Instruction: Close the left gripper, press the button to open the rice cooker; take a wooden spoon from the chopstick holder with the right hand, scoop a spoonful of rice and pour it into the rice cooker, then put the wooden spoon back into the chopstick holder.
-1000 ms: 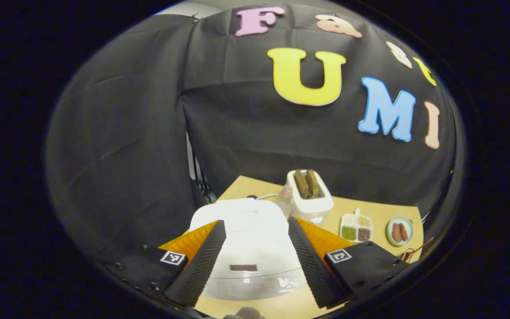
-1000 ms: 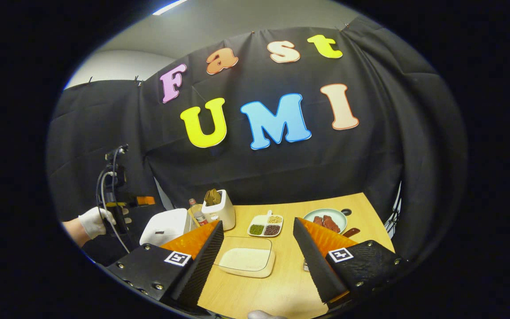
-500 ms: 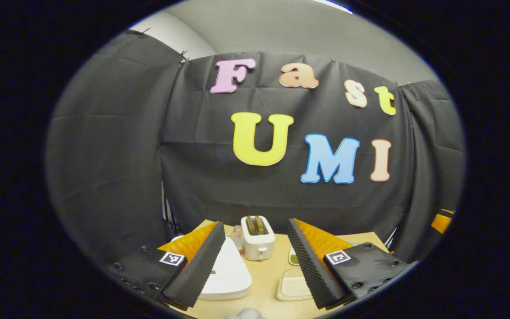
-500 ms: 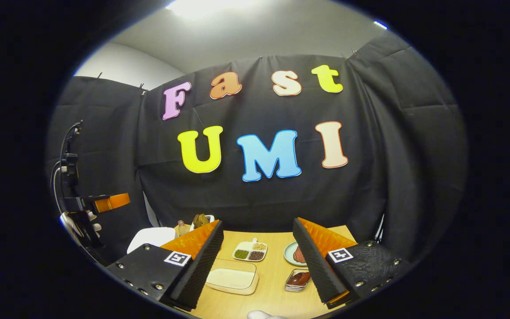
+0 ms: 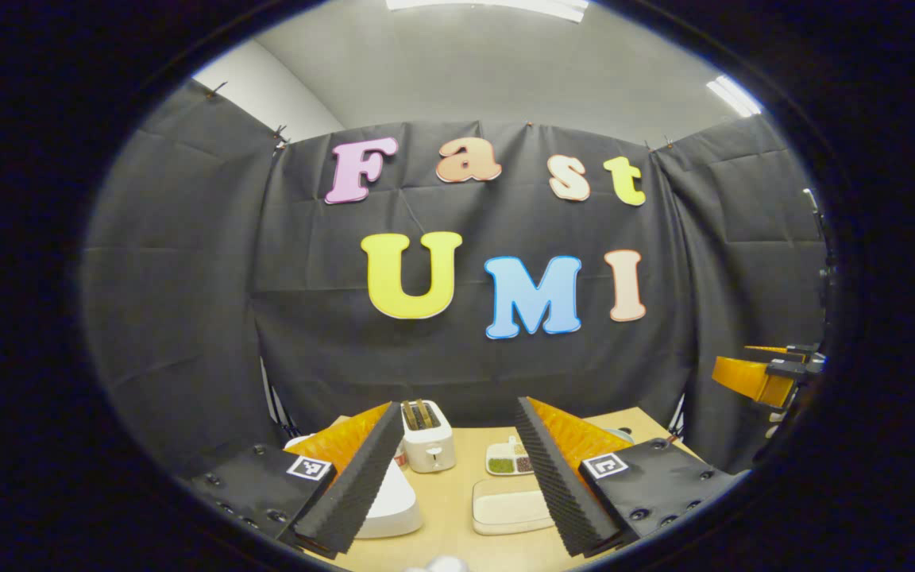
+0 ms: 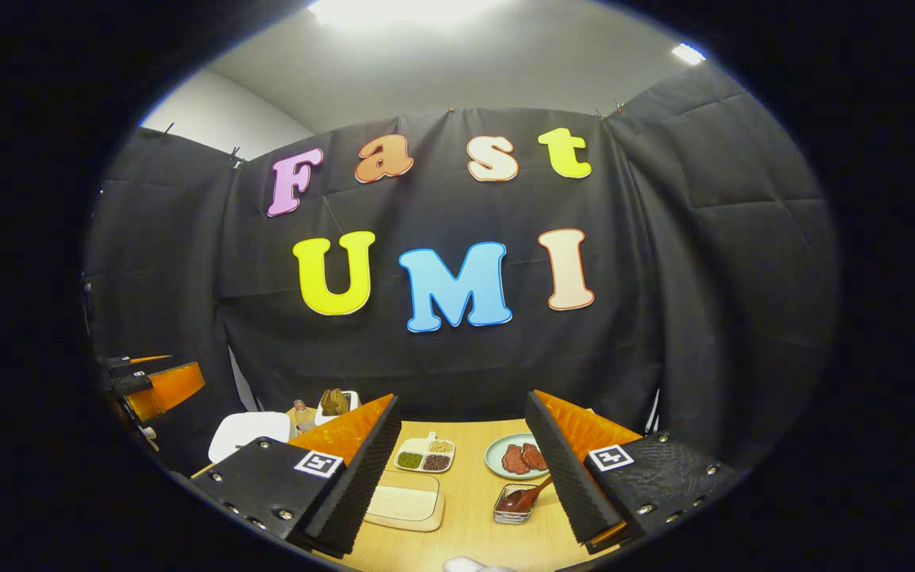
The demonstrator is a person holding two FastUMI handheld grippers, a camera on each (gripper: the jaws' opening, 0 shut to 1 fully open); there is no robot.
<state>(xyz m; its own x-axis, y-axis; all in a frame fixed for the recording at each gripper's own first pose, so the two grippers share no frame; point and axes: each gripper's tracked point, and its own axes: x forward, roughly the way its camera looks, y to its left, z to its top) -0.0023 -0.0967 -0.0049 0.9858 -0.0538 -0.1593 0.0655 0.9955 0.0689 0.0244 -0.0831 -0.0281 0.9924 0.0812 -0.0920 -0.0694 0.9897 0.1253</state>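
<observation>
- We are lifting the left tongs (image 5: 457, 477) up and back from the rice cooker (image 5: 386, 500): a second ago they were hanging right over its white lid, and now the cooker is sitting low at the left of the left gripper view, partly behind the left finger. The fingers are standing wide apart, holding nothing.
- The cooker's lid is lying shut now, as far as we can tell from both views (image 6: 247, 433); that fits a cooker still waiting for its button press as well as one shut again after a pour, so we are not judging which.
- Moving right, we are seeing the toaster (image 5: 426, 435) with bread in it, then the divided dish of beans (image 5: 505, 462), and nearer us the shallow tray of rice (image 5: 505, 508).
- We are also tilting the right tongs (image 6: 465, 477) upward, away from the surface (image 6: 469, 508); their fingers are wide too, gripping nothing.
- Between them the wooden spoon (image 6: 525, 496) is resting in the small clear holder (image 6: 515, 506), just beside the plate of meat (image 6: 517, 457).
- Nothing is standing between the right tongs and the spoon; the plate is crowding it from behind.
</observation>
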